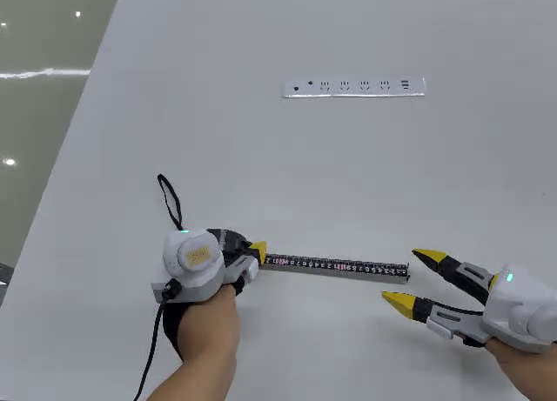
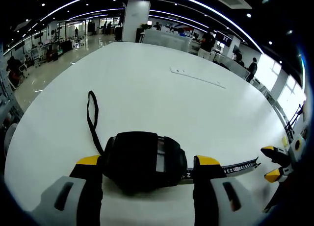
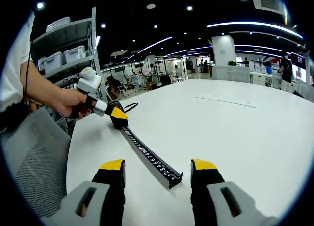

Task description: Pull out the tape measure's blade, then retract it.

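Tape blade (image 2: 230, 168) — scale numerals, "2 3 4" legible — rest blurred.

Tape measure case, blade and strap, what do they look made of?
The case looks like black plastic or rubber, with a dull sheen. The blade seems thin painted metal, flat with printed marks. The strap is probably woven cord, lying limp.

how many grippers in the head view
2. The left gripper is at lower left, shut on the tape measure; the right gripper is at lower right, jaws open by the blade's end.

power strip (image 1: 354, 88): flat, far side | table (image 1: 218, 140): white
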The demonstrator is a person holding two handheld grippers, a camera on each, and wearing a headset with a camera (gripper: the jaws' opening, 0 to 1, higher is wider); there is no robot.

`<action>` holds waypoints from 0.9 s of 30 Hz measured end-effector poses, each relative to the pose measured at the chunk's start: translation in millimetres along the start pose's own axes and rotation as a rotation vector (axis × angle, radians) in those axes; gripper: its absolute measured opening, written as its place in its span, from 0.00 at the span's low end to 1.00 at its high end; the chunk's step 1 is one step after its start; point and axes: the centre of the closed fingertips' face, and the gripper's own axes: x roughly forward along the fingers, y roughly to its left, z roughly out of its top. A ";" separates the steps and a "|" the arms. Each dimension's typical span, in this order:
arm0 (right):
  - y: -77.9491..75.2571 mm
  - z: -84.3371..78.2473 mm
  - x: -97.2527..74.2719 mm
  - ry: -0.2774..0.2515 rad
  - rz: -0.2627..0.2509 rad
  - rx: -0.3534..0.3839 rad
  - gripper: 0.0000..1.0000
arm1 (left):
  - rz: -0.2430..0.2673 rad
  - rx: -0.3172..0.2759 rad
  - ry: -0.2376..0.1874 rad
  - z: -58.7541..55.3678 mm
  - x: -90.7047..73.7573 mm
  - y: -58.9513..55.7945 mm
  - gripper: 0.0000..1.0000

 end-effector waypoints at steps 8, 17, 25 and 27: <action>-0.1 -1.7 0.2 0.000 -0.001 0.006 0.53 | 0.017 -0.006 0.002 -0.1 2.3 2.7 0.71; -0.1 -2.2 1.2 -0.002 0.001 0.012 0.53 | 0.032 0.007 0.006 -1.7 4.1 4.6 0.69; -2.6 -2.5 1.2 -0.008 0.000 0.016 0.53 | 0.043 0.018 0.009 -2.8 5.7 4.5 0.70; -3.2 -2.9 0.8 -0.009 -0.001 0.018 0.53 | 0.043 0.021 0.010 -3.1 5.8 4.3 0.70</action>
